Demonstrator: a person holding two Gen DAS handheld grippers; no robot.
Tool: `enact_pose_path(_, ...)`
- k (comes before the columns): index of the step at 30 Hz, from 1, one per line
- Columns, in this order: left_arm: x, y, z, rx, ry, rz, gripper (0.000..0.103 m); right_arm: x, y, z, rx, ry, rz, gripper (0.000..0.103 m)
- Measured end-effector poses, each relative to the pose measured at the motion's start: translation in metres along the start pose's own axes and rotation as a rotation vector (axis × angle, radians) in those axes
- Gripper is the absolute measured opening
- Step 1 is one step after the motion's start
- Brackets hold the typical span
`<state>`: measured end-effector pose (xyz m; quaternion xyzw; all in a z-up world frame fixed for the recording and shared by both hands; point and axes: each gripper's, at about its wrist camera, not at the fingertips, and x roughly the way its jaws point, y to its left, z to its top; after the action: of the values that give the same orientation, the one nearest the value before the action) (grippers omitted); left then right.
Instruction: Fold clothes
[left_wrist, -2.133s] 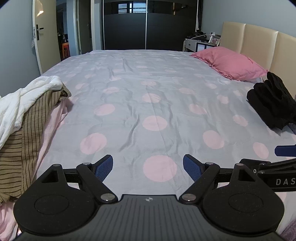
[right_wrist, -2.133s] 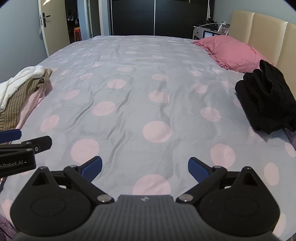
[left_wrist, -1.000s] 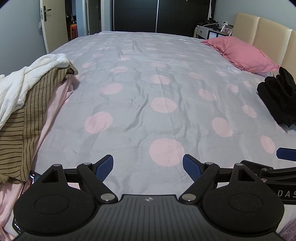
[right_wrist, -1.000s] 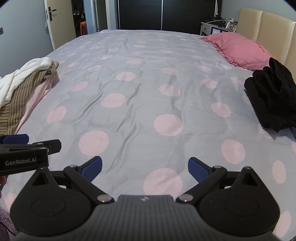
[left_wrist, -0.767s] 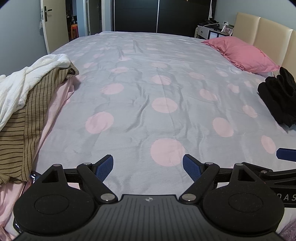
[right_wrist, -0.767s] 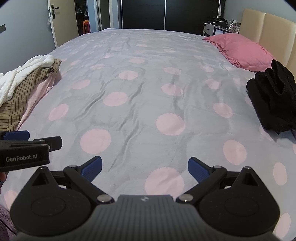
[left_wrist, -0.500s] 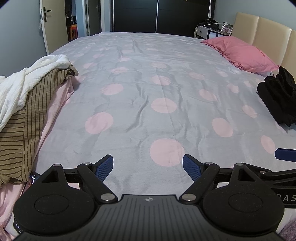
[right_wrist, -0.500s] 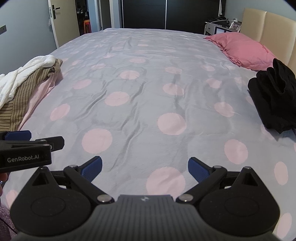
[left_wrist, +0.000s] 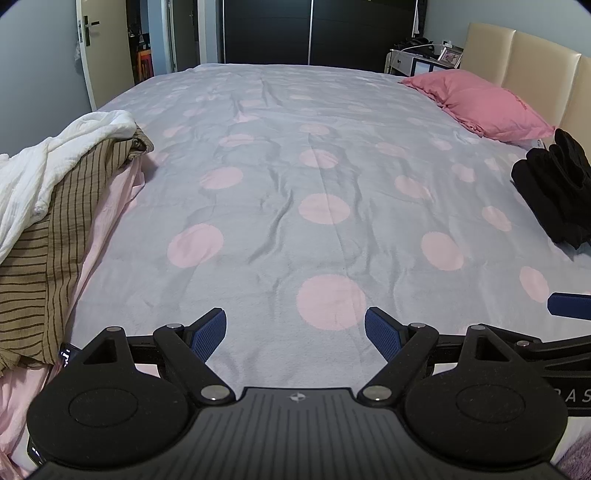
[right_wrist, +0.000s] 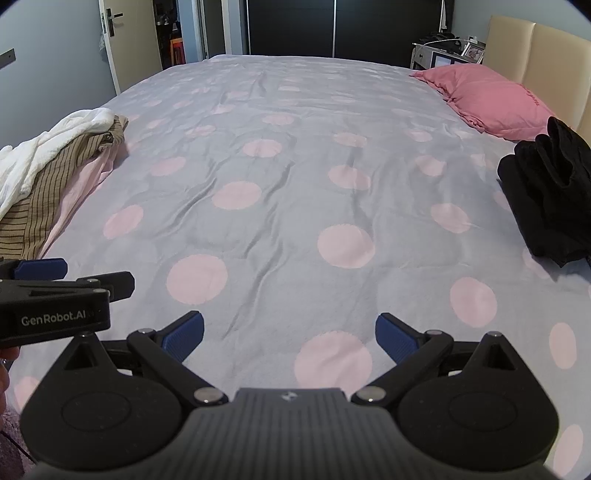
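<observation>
So it's a big bed (left_wrist: 325, 155) with a grey cover full of pale pink dots, filling most of a bedroom with grey walls, a dark wardrobe (left_wrist: 317, 33) at the far end, an open door (left_wrist: 103, 55) far left and a beige padded headboard (left_wrist: 524, 70) on the right. One pink pillow (left_wrist: 480, 105) sits far right against the headboard. Clothes-wise I count two heaps: on the left edge a pile (left_wrist: 48, 221) of three pieces, white on top, brown striped under it, pale pink at the bottom, and near the right edge one black garment (right_wrist: 550, 199) bunched up by itself, well apart from the pile. Two grippers: the left gripper (left_wrist: 295, 332) and right gripper (right_wrist: 289, 334) both hover over the near edge of the bed with jaws spread wide and nothing between them, side by side, each peeking into the other's view. Compared with a couple of seconds back, both cameras have tipped down a bit and slid slightly, so the bed sits lower in view; the clothes haven't moved and the jaws are just as wide.
</observation>
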<state>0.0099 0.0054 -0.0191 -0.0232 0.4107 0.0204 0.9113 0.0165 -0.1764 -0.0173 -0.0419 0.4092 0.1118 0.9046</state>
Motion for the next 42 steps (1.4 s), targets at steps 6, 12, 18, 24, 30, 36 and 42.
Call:
enact_pose_path(6,-0.001,-0.001,0.0,0.001,0.002,-0.001,0.082,-0.001,0.001,0.0,-0.006,0.007,0.007,0.1)
enact_pose_path(12,-0.001,-0.001,-0.001,-0.004,0.002,-0.003,0.082,0.0,0.003,-0.002,-0.017,0.011,0.005,0.1)
enact_pose_path(18,-0.001,0.0,-0.001,-0.002,0.004,-0.003,0.082,0.001,0.004,-0.002,-0.018,0.014,0.005,0.1)
enact_pose_path(24,-0.002,0.001,-0.002,-0.002,0.006,-0.002,0.082,0.001,0.005,-0.002,-0.022,0.016,0.007,0.1)
enact_pose_path(30,-0.002,0.001,-0.002,-0.001,0.008,0.001,0.083,0.001,0.005,-0.002,-0.027,0.015,0.007,0.1)
enact_pose_path(36,-0.001,0.003,-0.004,0.004,0.015,0.005,0.082,0.0,0.004,-0.004,-0.031,0.014,0.005,0.1)
enact_pose_path(42,-0.001,0.01,-0.006,0.001,0.022,0.006,0.081,-0.004,0.005,-0.007,-0.078,-0.019,-0.003,0.1)
